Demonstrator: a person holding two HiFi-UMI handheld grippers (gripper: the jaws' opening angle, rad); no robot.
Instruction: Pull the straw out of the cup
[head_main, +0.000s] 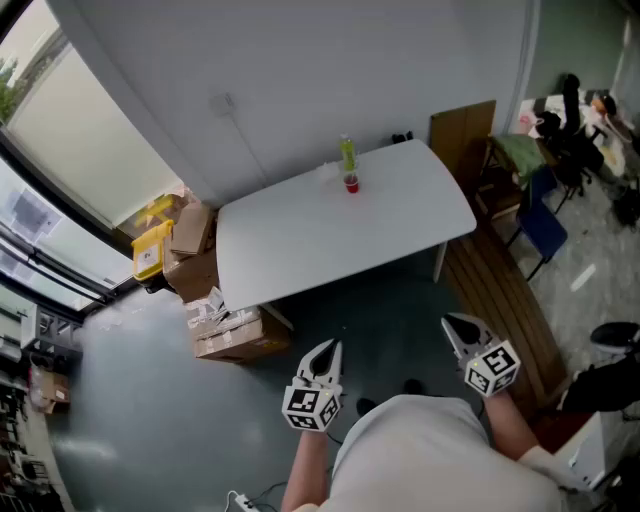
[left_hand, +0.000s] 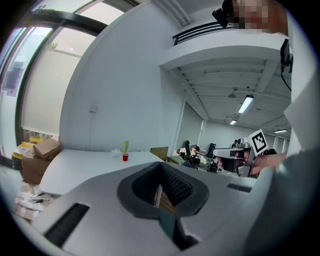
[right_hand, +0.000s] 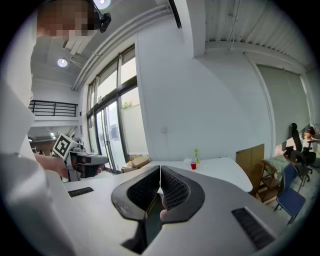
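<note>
Left gripper (head_main: 328, 352) and right gripper (head_main: 456, 327) pinched shut, empty, well short of table (head_main: 300, 240). Risk: unbraced red cup (head_main: 351, 183) near table's far edge could tip against bottle (head_main: 347, 153).

No legible text, cardboard box (head_main: 240, 340) labels too small

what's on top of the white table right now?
On the white table: a red cup, a green bottle just behind it, near the far edge. Any straw in the cup is too small to tell.
</note>
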